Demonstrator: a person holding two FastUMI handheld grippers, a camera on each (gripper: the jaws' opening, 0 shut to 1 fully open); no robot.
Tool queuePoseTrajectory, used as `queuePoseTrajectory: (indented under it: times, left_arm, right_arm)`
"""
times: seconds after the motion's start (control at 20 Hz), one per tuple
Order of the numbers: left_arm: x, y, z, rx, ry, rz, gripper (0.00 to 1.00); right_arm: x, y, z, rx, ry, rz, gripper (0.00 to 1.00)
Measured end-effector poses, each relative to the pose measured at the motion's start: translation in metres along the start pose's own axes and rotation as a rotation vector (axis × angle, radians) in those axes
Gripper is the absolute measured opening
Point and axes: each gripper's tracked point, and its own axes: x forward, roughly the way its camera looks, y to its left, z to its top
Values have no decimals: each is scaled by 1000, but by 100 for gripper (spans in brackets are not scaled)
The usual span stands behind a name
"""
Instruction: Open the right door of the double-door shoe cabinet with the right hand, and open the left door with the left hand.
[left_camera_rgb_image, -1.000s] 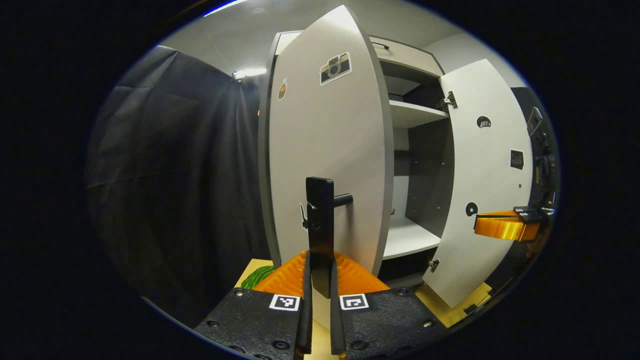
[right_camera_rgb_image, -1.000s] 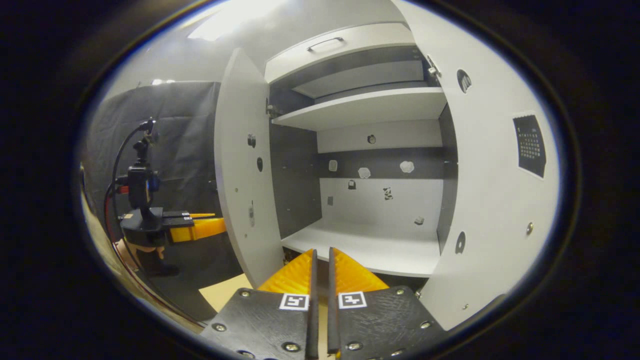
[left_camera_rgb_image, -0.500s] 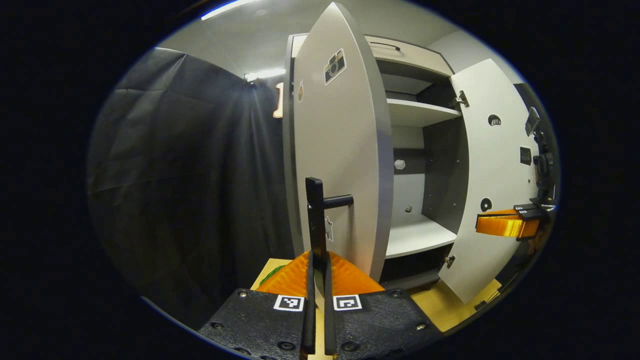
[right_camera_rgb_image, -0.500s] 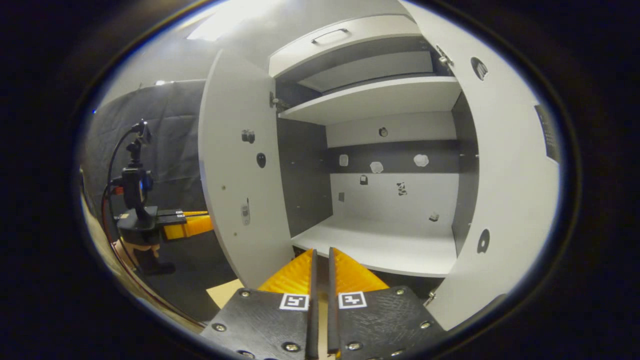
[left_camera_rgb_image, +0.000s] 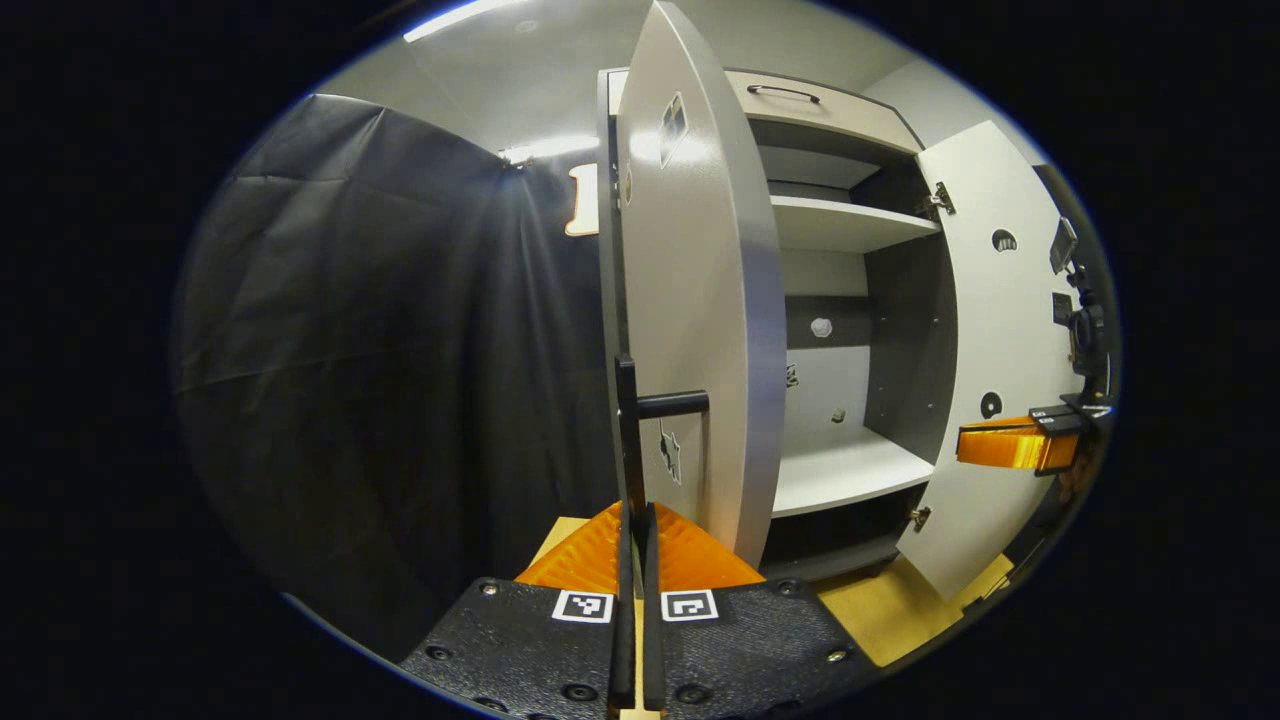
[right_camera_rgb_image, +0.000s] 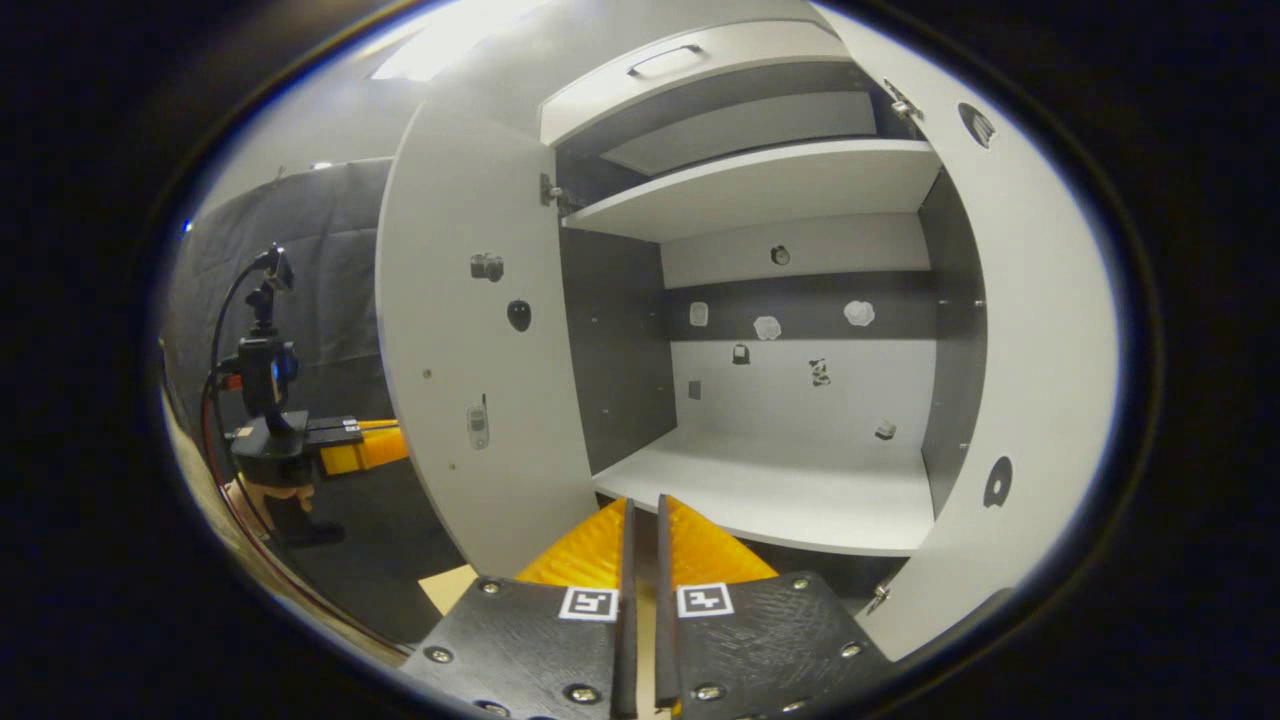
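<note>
Shoe cabinet (right_camera_rgb_image: 790, 470) stands with both tall, flat doors swung out. In the left gripper view the left door (left_camera_rgb_image: 700, 300) is seen nearly edge-on, its long axis upright; its black bar handle (left_camera_rgb_image: 627, 430), also upright, runs down between the left gripper's (left_camera_rgb_image: 636, 560) fingers, which are closed on it. The right door (left_camera_rgb_image: 985, 350) hangs wide, with the other gripper just beside it. The right gripper view faces the pale matte shelves; the right gripper (right_camera_rgb_image: 640, 560) has its jaws nearly together, holding nothing.

Left door (left_camera_rgb_image: 690, 300) and right door (left_camera_rgb_image: 985, 340) flank the shelves (left_camera_rgb_image: 835, 225) (stickers behind).
</note>
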Motion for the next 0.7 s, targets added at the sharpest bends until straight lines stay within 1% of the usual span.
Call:
queuePoseTrajectory:
  times: [0.15, 0.25, 0.35, 0.45, 0.5, 0.65, 0.7]
  left_arm:
    - [-1, 22, -4, 38, 3, 40, 3]
    - [0, 22, 1, -21, -13, 24, 2]
    - [1, 28, -1, -39, -20, 18, 2]
    - [1, 31, -1, -39, -24, 10, 0]
    - [1, 32, 0, -46, -28, 3, 2]
    - [-1, 36, -3, -37, -28, -12, 2]
    - [-1, 38, -3, -19, -27, -11, 6]
  right_arm:
    - [6, 1, -1, 3, 3, 6, 7]
    - [9, 3, -1, 8, 4, 13, 7]
    - [13, 4, 0, 9, 4, 18, 7]
    - [15, 5, 2, 14, 0, 28, 7]
    - [16, 6, 2, 16, 2, 32, 7]
    - [17, 2, 1, 10, 8, 31, 7]
    - [17, 1, 0, 10, 10, 31, 7]
